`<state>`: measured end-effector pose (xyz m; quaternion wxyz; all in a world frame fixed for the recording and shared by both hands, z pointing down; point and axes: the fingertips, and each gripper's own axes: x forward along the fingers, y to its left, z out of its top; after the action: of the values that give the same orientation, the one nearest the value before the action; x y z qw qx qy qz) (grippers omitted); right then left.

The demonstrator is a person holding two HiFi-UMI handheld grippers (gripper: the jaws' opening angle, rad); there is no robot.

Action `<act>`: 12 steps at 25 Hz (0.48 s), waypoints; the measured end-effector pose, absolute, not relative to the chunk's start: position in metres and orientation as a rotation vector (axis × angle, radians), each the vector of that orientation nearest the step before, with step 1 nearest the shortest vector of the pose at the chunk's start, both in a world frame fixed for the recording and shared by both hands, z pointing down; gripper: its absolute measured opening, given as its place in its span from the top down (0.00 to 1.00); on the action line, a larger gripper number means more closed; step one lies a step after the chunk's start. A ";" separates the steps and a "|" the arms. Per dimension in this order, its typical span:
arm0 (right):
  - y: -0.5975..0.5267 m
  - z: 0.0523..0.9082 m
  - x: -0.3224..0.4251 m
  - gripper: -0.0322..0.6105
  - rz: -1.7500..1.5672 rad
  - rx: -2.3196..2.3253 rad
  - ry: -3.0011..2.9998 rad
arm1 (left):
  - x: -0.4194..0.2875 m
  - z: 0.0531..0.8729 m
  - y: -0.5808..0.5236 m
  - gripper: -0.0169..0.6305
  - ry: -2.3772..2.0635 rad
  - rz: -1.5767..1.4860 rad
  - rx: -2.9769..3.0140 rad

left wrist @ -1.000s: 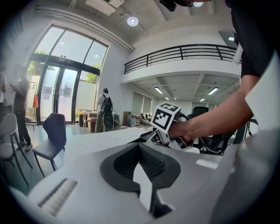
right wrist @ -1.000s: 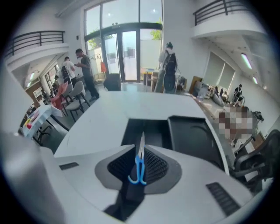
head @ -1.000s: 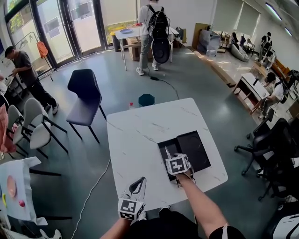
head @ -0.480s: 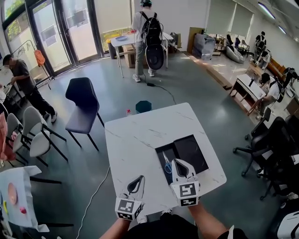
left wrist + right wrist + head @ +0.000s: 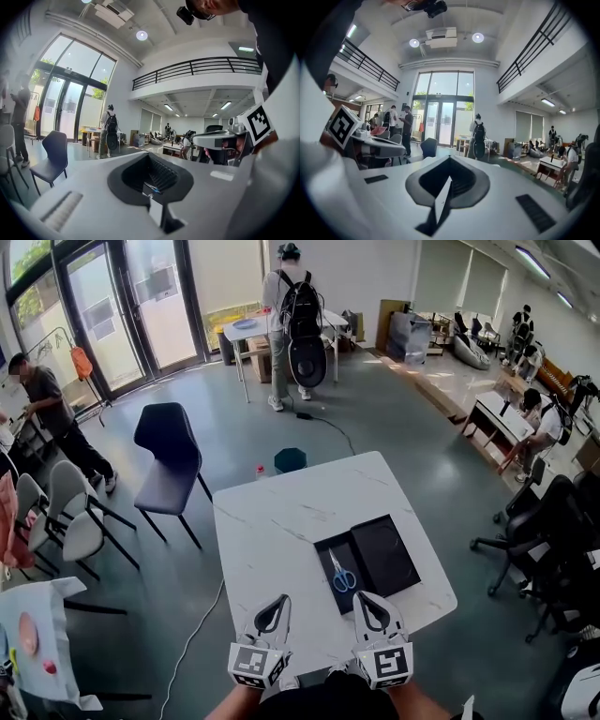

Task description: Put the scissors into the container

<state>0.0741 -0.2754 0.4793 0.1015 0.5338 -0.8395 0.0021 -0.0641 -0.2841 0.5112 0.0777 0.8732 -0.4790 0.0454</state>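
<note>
Blue-handled scissors (image 5: pixel 339 575) lie flat in the left compartment of the black container (image 5: pixel 392 554), blades pointing away from me. The container sits on the white marble table (image 5: pixel 281 521), toward its near right side. My right gripper (image 5: pixel 367 604) is at the table's near edge, just short of the container, shut and holding nothing. My left gripper (image 5: pixel 274 612) is beside it to the left, also shut and holding nothing. In the left gripper view the left gripper (image 5: pixel 154 185) points out across the room. In the right gripper view the right gripper (image 5: pixel 446 183) does the same. Neither view shows the scissors.
A dark blue chair (image 5: pixel 172 454) stands left of the table, with white chairs (image 5: pixel 70 502) further left. A teal object (image 5: pixel 291 460) and a cable lie on the floor beyond the table. Black office chairs (image 5: pixel 544 540) stand at the right. Several people stand about the room.
My right gripper has let go of the scissors in the container and drawn back to the table's near edge. The left gripper has barely moved.
</note>
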 end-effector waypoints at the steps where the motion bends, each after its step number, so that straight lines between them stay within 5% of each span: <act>1: -0.275 0.479 0.074 0.94 0.001 1.578 -2.481 | -0.063 0.511 -0.283 0.96 -1.432 0.141 2.623; 12: -0.269 0.479 0.072 0.94 -0.069 1.550 -2.456 | -0.055 0.512 -0.273 0.96 -1.409 0.163 2.643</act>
<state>0.0719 -0.2695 0.4785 0.1177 0.5299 -0.8395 -0.0236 -0.0547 -0.2735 0.5125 0.0709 0.8788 -0.4687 0.0543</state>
